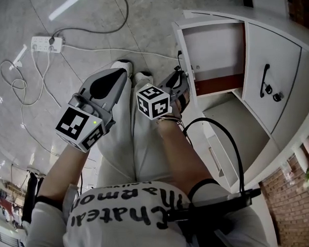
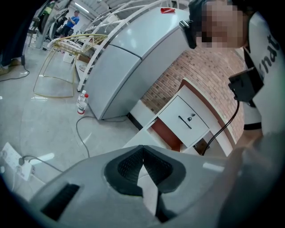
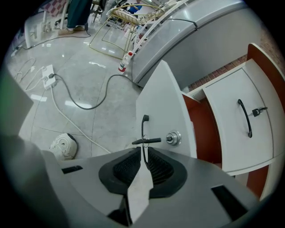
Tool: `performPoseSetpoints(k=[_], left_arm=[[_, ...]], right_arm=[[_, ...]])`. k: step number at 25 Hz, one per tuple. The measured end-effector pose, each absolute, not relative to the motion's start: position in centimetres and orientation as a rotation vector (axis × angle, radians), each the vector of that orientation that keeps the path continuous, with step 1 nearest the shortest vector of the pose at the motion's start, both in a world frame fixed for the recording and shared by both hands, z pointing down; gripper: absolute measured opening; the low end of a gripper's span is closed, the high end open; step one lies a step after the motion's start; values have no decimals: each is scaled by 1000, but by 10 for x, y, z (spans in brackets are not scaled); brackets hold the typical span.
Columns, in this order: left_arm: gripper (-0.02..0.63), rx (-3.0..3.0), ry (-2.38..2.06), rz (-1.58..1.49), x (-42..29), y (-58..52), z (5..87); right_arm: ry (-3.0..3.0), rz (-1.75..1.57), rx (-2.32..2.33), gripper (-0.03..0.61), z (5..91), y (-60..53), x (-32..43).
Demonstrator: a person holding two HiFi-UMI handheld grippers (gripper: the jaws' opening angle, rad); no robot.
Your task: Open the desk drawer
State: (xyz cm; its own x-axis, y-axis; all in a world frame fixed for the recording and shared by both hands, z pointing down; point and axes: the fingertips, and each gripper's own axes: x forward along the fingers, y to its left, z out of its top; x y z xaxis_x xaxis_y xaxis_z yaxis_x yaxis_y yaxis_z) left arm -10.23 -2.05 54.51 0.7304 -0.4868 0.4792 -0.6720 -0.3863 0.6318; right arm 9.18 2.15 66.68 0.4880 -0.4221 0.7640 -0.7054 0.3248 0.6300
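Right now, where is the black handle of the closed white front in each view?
Head view: black handle, right side, upper half.
Left gripper view: right of centre, small.
Right gripper view: near the right edge.
Shared landmark: white power strip on the floor, left in all views.

A bare workshop hall: polished floor (image 1: 156, 26), brick wall (image 2: 178, 75), power strip (image 1: 47, 43) trailing loose cables (image 1: 116, 50).

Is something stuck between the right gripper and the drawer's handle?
No, nothing visible is in between. The right gripper has its fingers shut right on the thin black metal handle of the white desk drawer. A round silver lock sits just beside the handle, not in the way.
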Motion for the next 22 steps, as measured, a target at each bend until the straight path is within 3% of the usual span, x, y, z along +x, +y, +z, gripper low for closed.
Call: performPoseSetpoints(k=[22], left_arm=[[15, 2280, -991, 233, -34, -67, 298]], right_arm=[[-1368, 696, 1517, 15, 439, -12, 124]])
